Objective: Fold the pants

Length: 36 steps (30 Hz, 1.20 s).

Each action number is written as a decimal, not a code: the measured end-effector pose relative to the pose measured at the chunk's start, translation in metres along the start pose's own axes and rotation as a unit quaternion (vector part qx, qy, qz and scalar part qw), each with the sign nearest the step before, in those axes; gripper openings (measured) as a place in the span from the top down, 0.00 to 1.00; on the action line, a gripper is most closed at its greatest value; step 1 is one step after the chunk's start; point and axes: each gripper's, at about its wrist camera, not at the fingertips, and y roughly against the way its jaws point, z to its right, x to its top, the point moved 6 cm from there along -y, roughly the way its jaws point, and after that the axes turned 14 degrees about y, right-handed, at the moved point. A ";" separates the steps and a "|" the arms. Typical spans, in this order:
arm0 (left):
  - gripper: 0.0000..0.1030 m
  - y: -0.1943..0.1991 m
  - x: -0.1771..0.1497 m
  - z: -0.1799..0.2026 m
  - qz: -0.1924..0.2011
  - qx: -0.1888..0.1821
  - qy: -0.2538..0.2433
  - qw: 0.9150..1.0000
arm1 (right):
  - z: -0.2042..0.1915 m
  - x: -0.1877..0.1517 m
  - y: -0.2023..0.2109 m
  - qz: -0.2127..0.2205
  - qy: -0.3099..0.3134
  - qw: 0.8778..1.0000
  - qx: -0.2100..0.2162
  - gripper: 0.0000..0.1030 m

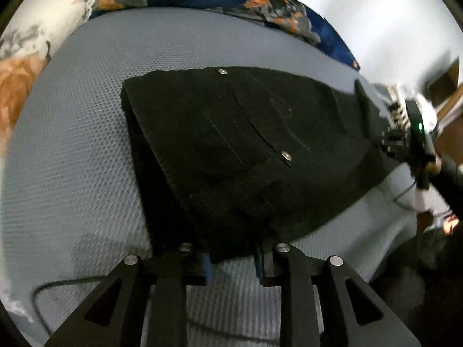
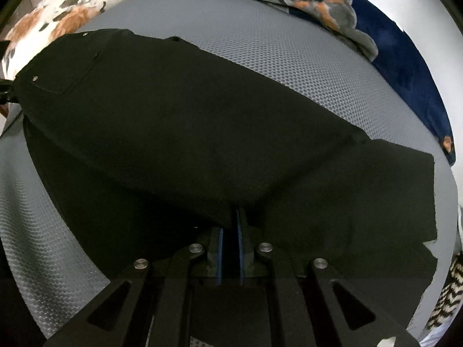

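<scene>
Black pants (image 1: 231, 150) with silver buttons lie on a grey textured bed sheet (image 1: 72, 159). In the left wrist view my left gripper (image 1: 234, 260) has its jaws apart around the near edge of the waist end; the cloth hangs between the blue pads. In the right wrist view the pants (image 2: 188, 144) stretch from the pocket end at the far left to a leg end at the right. My right gripper (image 2: 230, 248) is shut on a fold of the black cloth, lifted off the sheet. The right gripper also shows at the right of the left wrist view (image 1: 416, 133).
A dark blue blanket with orange and grey patches (image 2: 361, 20) lies bunched along the far edge of the bed. A white and orange flowered pillow (image 2: 72, 8) sits at the far left. A black cable (image 1: 52, 289) lies on the sheet near my left gripper.
</scene>
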 end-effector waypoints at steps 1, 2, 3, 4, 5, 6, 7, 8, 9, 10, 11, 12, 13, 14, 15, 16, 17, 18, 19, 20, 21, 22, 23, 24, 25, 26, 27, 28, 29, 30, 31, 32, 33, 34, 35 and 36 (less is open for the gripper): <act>0.55 0.005 -0.004 -0.004 0.002 0.034 -0.007 0.999 | 0.001 0.000 0.000 0.001 -0.003 1.000 0.001 0.93; 0.36 0.010 -0.007 -0.008 0.009 0.055 -0.011 0.998 | 0.002 0.000 0.000 0.003 -0.004 1.000 0.002 0.93; 0.34 0.018 -0.009 -0.015 0.025 0.073 -0.012 0.997 | 0.002 -0.001 -0.001 0.005 -0.005 1.000 0.002 0.93; 0.34 0.022 -0.011 -0.019 0.031 0.077 -0.005 0.997 | 0.003 -0.001 -0.001 0.007 -0.008 1.000 0.002 0.93; 0.34 0.029 -0.012 -0.026 0.034 0.077 0.025 0.996 | 0.002 -0.001 -0.001 0.008 -0.008 1.000 0.001 0.93; 0.34 0.037 -0.014 -0.032 0.040 0.058 0.064 0.995 | 0.002 0.000 -0.001 0.009 -0.008 1.000 -0.001 0.93; 0.34 0.045 -0.016 -0.035 0.050 0.034 0.097 0.993 | 0.000 -0.001 0.001 0.010 -0.007 1.000 -0.002 0.93; 0.34 0.050 -0.019 -0.036 0.055 0.011 0.129 0.990 | 0.000 -0.002 0.001 0.011 -0.006 1.000 -0.003 0.93; 0.34 0.052 -0.019 -0.035 0.052 -0.012 0.160 0.986 | 0.000 -0.003 0.001 0.012 -0.006 1.000 -0.002 0.93; 0.34 0.051 -0.021 -0.033 0.047 -0.029 0.182 0.982 | 0.000 -0.003 0.000 0.014 -0.008 1.000 -0.002 0.93; 0.34 0.051 -0.025 -0.032 0.044 -0.061 0.221 0.972 | 0.000 -0.003 0.000 0.015 -0.008 1.000 -0.002 0.93; 0.34 0.050 -0.028 -0.031 0.044 -0.083 0.246 0.965 | -0.001 -0.004 0.000 0.016 -0.009 1.000 -0.002 0.93; 0.34 0.044 -0.029 -0.030 0.039 -0.111 0.282 0.952 | -0.002 -0.005 0.000 0.018 -0.009 1.000 -0.003 0.93; 0.34 0.040 -0.028 -0.028 0.038 -0.123 0.303 0.944 | -0.002 -0.006 0.000 0.019 -0.009 1.000 -0.005 0.93; 0.34 0.035 -0.025 -0.030 0.039 -0.131 0.324 0.936 | -0.002 -0.006 -0.001 0.020 -0.009 1.000 -0.006 0.93; 0.34 0.027 -0.024 -0.029 0.037 -0.142 0.353 0.924 | -0.004 -0.007 0.000 0.021 -0.008 1.000 -0.009 0.93; 0.35 0.022 -0.022 -0.031 0.035 -0.145 0.369 0.917 | -0.004 -0.008 0.001 0.022 -0.008 1.000 -0.012 0.93; 0.38 0.016 -0.019 -0.033 0.038 -0.145 0.386 0.910 | -0.005 -0.009 0.002 0.024 -0.009 1.000 -0.016 0.93; 0.43 0.012 -0.015 -0.030 0.041 -0.142 0.391 0.908 | -0.004 -0.010 0.005 0.029 -0.013 0.999 -0.025 0.94; 0.64 0.010 -0.011 -0.031 0.046 -0.127 0.393 0.910 | -0.005 -0.011 0.009 0.034 -0.018 0.999 -0.032 0.95; 0.79 0.009 -0.006 -0.031 0.048 -0.117 0.386 0.914 | -0.005 -0.011 0.015 0.040 -0.023 0.998 -0.038 0.95; 0.80 0.010 -0.001 -0.029 0.049 -0.114 0.382 0.916 | -0.005 -0.012 0.023 0.045 -0.029 0.998 -0.043 0.95; 0.81 0.014 0.004 -0.028 0.053 -0.107 0.377 0.918 | -0.007 -0.012 0.031 0.049 -0.034 0.997 -0.044 0.95; 0.82 0.017 0.010 -0.026 0.056 -0.099 0.369 0.922 | -0.009 -0.013 0.039 0.053 -0.037 0.997 -0.045 0.95; 0.82 0.025 0.018 -0.022 0.065 -0.086 0.347 0.932 | -0.014 -0.013 0.048 0.059 -0.038 0.997 -0.042 0.95; 0.82 0.029 0.023 -0.022 0.070 -0.082 0.334 0.936 | -0.020 -0.015 0.054 0.061 -0.036 0.997 -0.038 0.95; 0.82 0.035 0.028 -0.020 0.078 -0.073 0.317 0.942 | -0.025 -0.018 0.057 0.060 -0.035 0.997 -0.032 0.95; 0.82 0.038 0.031 -0.019 0.079 -0.061 0.302 0.948 | -0.031 -0.022 0.056 0.054 -0.034 0.998 -0.023 0.95; 0.82 0.036 0.031 -0.020 0.071 -0.046 0.284 0.955 | -0.037 -0.027 0.052 0.047 -0.031 0.998 -0.018 0.95; 0.82 0.033 0.032 -0.023 0.064 -0.036 0.270 0.960 | -0.042 -0.032 0.046 0.040 -0.027 0.999 -0.014 0.95; 0.82 0.025 0.028 -0.024 0.051 -0.015 0.250 0.967 | -0.047 -0.037 0.036 0.028 -0.027 0.999 -0.006 0.95; 0.82 0.018 0.025 -0.028 0.040 -0.002 0.240 0.970 | -0.051 -0.042 0.028 0.017 -0.033 0.999 0.002 0.95; 0.82 0.015 0.018 -0.032 0.031 0.009 0.232 0.972 | -0.053 -0.046 0.022 0.009 -0.039 0.999 0.009 0.95; 0.82 0.010 0.013 -0.033 0.024 0.020 0.224 0.974 | -0.055 -0.048 0.022 0.013 -0.041 0.999 0.007 0.94; 0.82 0.010 0.012 -0.032 0.025 0.023 0.218 0.975 | -0.055 -0.048 0.023 0.014 -0.039 0.999 0.007 0.94; 0.82 0.010 0.011 -0.031 0.028 0.027 0.208 0.977 | -0.054 -0.047 0.023 0.013 -0.039 0.999 0.011 0.94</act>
